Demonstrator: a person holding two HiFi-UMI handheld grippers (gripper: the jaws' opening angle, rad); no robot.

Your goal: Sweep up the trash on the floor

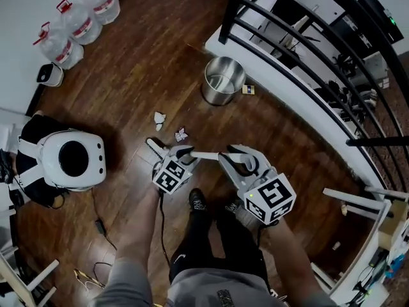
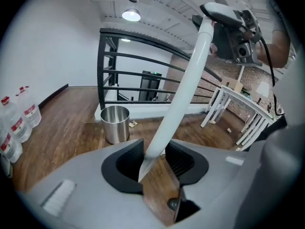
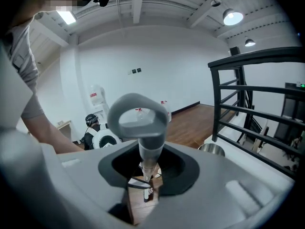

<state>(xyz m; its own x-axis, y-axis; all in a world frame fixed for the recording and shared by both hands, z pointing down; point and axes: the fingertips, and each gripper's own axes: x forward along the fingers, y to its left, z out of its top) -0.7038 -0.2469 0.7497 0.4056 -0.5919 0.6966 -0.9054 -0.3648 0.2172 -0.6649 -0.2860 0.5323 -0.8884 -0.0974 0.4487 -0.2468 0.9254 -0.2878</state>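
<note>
My right claw (image 3: 145,182) is gripping the looped top of the broom handle (image 3: 138,123), while my left claw (image 2: 159,173) is standing slack around the shaft. I should be clamping low before dragging the paper scraps (image 1: 181,134), which are lying just ahead on the wood floor (image 1: 140,75), toward the steel bin (image 1: 223,80) by the railing (image 1: 300,50).

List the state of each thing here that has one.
right gripper: shut on the handle near its loop
left gripper: open, handle between its jaws
metal bin: upright, lidless
paper scraps: lying on the floor, unswept
water bottles: upright, capped
</note>
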